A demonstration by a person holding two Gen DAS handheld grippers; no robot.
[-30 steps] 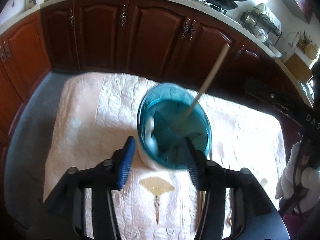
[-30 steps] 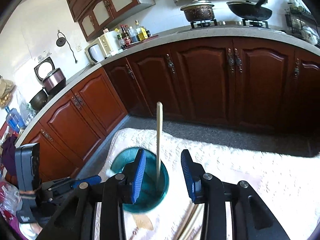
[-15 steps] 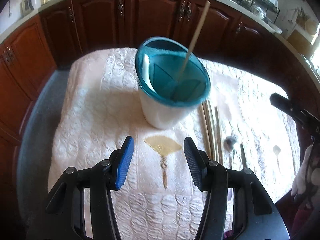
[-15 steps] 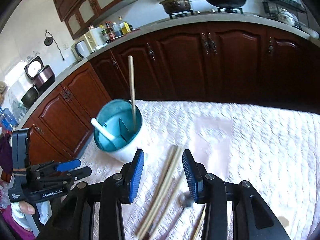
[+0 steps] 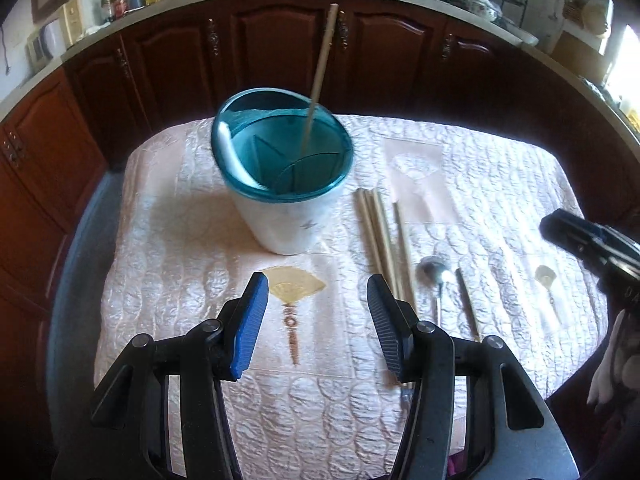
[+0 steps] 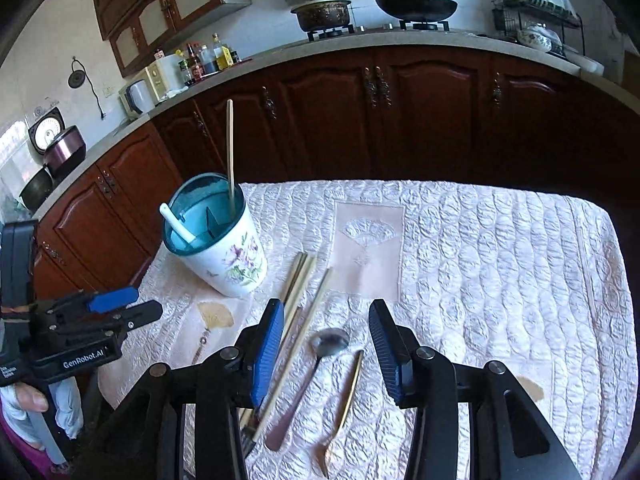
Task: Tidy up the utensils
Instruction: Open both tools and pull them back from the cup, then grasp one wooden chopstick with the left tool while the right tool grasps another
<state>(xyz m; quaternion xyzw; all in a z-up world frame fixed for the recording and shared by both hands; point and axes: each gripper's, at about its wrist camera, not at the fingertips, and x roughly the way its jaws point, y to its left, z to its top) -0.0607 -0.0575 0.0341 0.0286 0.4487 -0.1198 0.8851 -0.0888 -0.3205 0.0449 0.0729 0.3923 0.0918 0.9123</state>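
Fingers of both grippers spread, empty: left gripper [image 5: 316, 312], right gripper [image 6: 326, 344]. One wooden chopstick [image 6: 230, 152] stands in teal-rimmed floral holder [image 6: 236, 258]. Loose wooden chopsticks [image 6: 298, 280], steel spoon [image 6: 316, 364] lie on quilted surface [image 6: 500, 264]. Next likely: right closes on another utensil.

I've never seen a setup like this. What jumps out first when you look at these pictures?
First, the white flowered utensil holder with its teal rim, standing on the quilted tablecloth, one long wooden chopstick sticking up out of it and a white handle leaning inside. Beside it, loose chopsticks, a metal spoon and a thin gold utensil lie flat. Up close, the right gripper frames them, blue-padded fingers open.
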